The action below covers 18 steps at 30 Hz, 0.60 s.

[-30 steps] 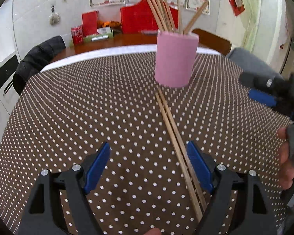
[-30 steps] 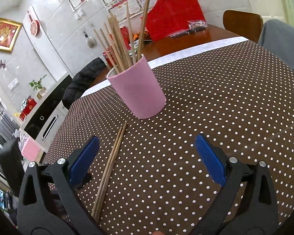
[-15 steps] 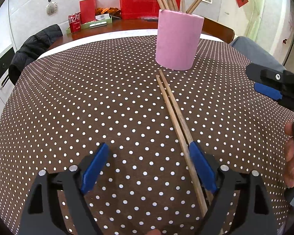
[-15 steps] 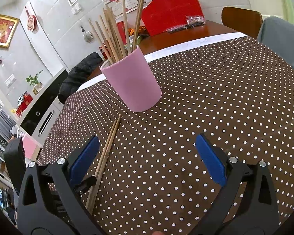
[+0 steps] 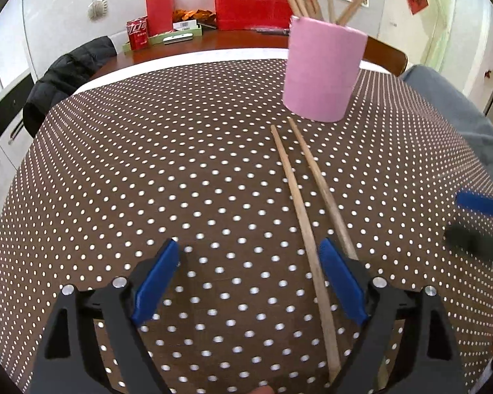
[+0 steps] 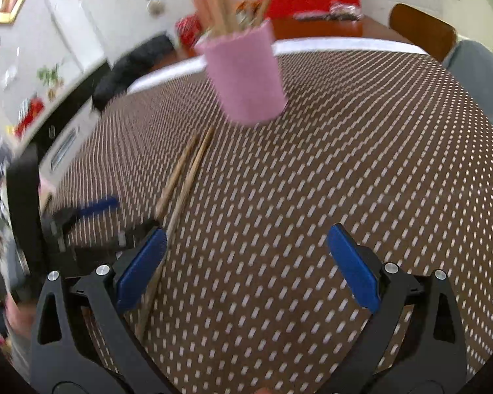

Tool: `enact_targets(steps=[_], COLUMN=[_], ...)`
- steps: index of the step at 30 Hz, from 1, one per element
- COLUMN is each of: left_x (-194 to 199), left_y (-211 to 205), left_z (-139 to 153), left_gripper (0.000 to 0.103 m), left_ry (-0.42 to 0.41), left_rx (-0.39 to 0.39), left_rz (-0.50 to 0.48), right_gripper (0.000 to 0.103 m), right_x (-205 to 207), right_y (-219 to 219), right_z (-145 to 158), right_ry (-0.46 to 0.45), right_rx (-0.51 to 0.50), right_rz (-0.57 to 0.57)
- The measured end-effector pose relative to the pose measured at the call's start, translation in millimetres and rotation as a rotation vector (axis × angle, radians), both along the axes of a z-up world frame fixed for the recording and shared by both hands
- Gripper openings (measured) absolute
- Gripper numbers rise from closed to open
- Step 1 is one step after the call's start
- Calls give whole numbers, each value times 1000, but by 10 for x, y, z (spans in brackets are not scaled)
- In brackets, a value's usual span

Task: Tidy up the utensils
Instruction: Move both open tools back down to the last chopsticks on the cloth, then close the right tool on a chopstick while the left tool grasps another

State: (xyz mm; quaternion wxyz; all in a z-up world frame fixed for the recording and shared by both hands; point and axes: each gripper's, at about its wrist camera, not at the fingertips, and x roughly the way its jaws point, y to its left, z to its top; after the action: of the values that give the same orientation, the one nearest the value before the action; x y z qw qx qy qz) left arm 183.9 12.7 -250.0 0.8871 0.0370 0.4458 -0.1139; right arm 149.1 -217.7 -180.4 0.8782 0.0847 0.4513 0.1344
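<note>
The left gripper [image 5: 249, 262] has closed in over the two loose chopsticks [image 5: 307, 197]. The right gripper [image 6: 246, 246] has swung leftward; its view is now blurred.

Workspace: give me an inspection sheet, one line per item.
Surface: brown polka-dot tablecloth, white edge at the far side.
Job's things: two loose chopsticks lying side by side, apart from the upright pink cup, which holds more chopsticks.
Clutter: nothing seen on the cloth.
Grippers: left gripper low over the cloth, jaws open, one chopstick between them; right gripper jaws open, empty, view blurred.
Cables: nothing seen.
Surroundings: red can, black jacket, wooden chair.
</note>
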Motion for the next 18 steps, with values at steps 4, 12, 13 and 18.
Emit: enact_targets(steps=[4, 12, 13, 18], left_x=[21, -57, -59, -106], left_y=[110, 236, 236, 227], left_z=[4, -16, -16, -29], left_gripper=[86, 86, 86, 86], left_ry=[2, -10, -10, -12], left_rx=[-21, -35, -34, -30], left_rz=[21, 37, 37, 38], right_gripper=[96, 83, 82, 69], right_x=[-40, -36, -33, 126], right_y=[305, 719, 681, 438], right_z=[-154, -257, -250, -227], right_ry=[31, -32, -30, 5], right_rx=[-36, -254, -269, -254], right_rz=[44, 126, 120, 86])
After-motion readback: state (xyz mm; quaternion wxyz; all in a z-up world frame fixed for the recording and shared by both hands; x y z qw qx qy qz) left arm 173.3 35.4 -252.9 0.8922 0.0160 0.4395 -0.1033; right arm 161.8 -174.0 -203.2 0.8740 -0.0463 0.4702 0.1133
